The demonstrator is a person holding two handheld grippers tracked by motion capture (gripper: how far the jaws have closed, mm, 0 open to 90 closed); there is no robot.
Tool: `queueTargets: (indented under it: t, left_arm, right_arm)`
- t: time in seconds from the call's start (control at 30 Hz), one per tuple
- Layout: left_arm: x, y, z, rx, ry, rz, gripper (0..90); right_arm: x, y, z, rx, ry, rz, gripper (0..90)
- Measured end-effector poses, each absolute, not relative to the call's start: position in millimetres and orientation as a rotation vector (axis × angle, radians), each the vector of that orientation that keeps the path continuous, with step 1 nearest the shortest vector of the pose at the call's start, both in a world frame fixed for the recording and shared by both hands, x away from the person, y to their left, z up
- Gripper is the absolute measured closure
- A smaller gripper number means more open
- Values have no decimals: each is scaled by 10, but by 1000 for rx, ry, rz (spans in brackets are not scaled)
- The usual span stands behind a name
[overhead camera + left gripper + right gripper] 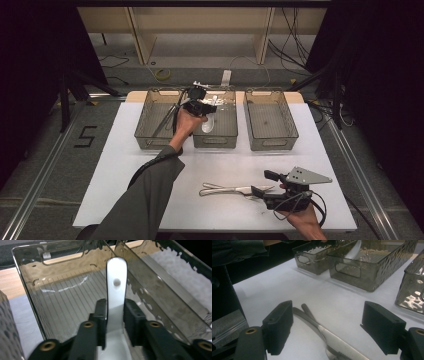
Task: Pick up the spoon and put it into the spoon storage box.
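Three smoky bins [270,120] stood side by side across the far half of the surface [120,165], walling off that edge. The near left lay open, while metal cutlery [227,189] lay between the right hand-held gripper [263,183] and that open stretch.

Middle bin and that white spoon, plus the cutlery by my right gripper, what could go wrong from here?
1. The left gripper pinches the white spoon by its thin handle over the middle bin; it may swivel or slip when released.
2. The spoon hangs close to the wall between bins, so it could catch there.
3. The right gripper is open around two overlapping metal pieces; closing may grab both or push one away.
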State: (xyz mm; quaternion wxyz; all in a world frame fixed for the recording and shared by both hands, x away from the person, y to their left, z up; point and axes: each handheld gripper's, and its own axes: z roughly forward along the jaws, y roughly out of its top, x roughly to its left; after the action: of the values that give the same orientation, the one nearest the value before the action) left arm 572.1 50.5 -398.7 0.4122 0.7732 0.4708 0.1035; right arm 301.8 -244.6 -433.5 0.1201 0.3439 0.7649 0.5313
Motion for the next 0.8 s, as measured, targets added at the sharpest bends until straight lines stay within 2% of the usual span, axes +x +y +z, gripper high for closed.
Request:
queueTargets:
  t: [0.17,0.2,0.3,0.33,0.37,0.4,0.43,0.8]
  left_arm:
    - [5713,569,-3889,1928,1182,240,608]
    - [5706,578,-3872,1927,1182,230,553]
    - [5673,606,-3819,1941,1181,217,471]
    - [5653,618,-3799,1937,1180,208,471]
    - [5622,631,-3773,1934,1173,195,407]
    - [5602,642,-3760,1937,1164,186,407]
    - [5571,653,-3745,1941,1153,172,370]
    - [5126,912,-3787,1982,1030,128,284]
  right_arm:
    - [3018,-2444,-4340,1007,2242,1544,260]
    - [3020,-2442,-4339,1010,2240,1546,260]
    - [3014,-2443,-4337,1006,2238,1545,260]
    - [3014,-2443,-4337,1006,2238,1545,260]
    - [3016,-2446,-4334,1008,2235,1546,260]
    - [3016,-2446,-4334,1008,2235,1546,260]
    - [3018,-2444,-4339,1011,2239,1539,260]
    - [3016,-2421,-4344,990,2262,1524,256]
